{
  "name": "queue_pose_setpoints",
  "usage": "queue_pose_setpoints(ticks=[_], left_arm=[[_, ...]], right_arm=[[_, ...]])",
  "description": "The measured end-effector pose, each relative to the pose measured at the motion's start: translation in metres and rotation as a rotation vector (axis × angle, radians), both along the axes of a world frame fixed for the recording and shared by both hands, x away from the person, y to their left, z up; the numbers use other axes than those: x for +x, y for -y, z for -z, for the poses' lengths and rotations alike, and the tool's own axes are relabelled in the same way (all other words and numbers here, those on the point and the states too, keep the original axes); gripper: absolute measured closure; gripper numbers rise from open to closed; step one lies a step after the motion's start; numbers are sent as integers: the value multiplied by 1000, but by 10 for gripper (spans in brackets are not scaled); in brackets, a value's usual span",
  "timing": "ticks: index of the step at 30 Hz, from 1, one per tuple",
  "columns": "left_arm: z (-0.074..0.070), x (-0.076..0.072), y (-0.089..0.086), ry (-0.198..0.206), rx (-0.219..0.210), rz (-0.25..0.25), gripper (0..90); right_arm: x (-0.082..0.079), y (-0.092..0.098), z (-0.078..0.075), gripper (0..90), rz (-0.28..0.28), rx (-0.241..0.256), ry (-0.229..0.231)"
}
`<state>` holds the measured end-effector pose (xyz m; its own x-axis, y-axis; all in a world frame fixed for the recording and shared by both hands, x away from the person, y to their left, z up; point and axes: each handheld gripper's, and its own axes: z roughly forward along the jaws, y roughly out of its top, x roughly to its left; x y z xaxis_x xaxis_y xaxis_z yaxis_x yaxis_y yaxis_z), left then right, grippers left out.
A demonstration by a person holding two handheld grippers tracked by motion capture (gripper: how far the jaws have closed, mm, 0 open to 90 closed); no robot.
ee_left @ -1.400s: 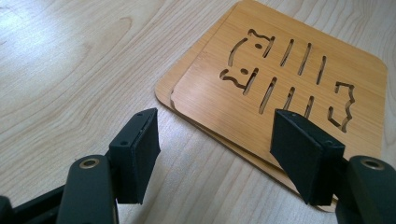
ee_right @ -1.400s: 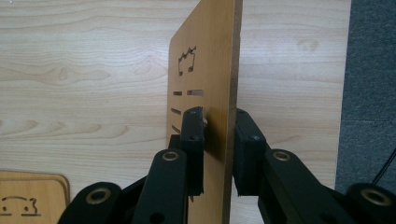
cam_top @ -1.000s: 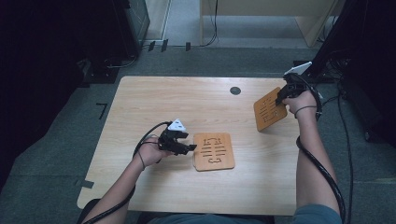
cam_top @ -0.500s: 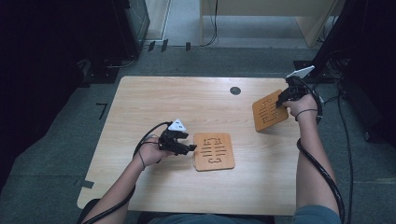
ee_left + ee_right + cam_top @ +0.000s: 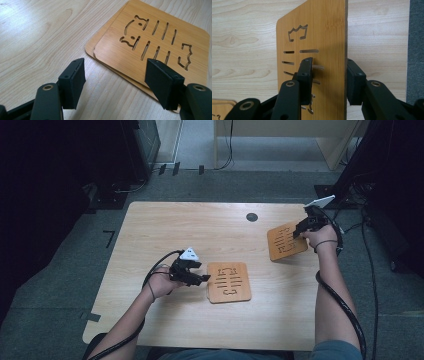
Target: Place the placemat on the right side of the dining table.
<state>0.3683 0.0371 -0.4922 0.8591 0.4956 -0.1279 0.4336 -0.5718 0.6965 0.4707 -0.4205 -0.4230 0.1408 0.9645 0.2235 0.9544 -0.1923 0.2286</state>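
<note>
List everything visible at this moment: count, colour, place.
Stacked wooden boards: two, light brown with cut-out slots, lying flat at the table's near middle, just ahead of the left gripper.
Held wooden board: one, light brown with cut-out slots, tilted up at the table's right side, between the right gripper's jaws.
Table: one, pale wood.
Table port: one, dark, round, far edge.
Left gripper: one, black, jaws apart, beside the stack's corner.
Right gripper: one, black, jaws on either side of the board's edge.
</note>
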Motion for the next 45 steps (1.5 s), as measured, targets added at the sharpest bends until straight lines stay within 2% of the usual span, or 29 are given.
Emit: queue_pose_setpoints(ticks=[11, 18, 29, 38, 45], left_arm=[[0, 0, 0, 3, -1, -1, 318], [-2, 0, 0, 27, -13, -9, 318], [-2, 0, -1, 25, -9, -10, 318], [-1, 1, -1, 25, -7, -9, 318], [-1, 1, -1, 22, -6, -10, 318]], right_arm=[[-2, 0, 10, 591, 1, 10, 16], [-2, 0, 17, 565, -3, 14, 15], [-4, 1, 23, 528, -3, 14, 34], [-5, 3, 33, 503, 9, 46, 37], [-6, 3, 39, 475, 9, 22, 38]])
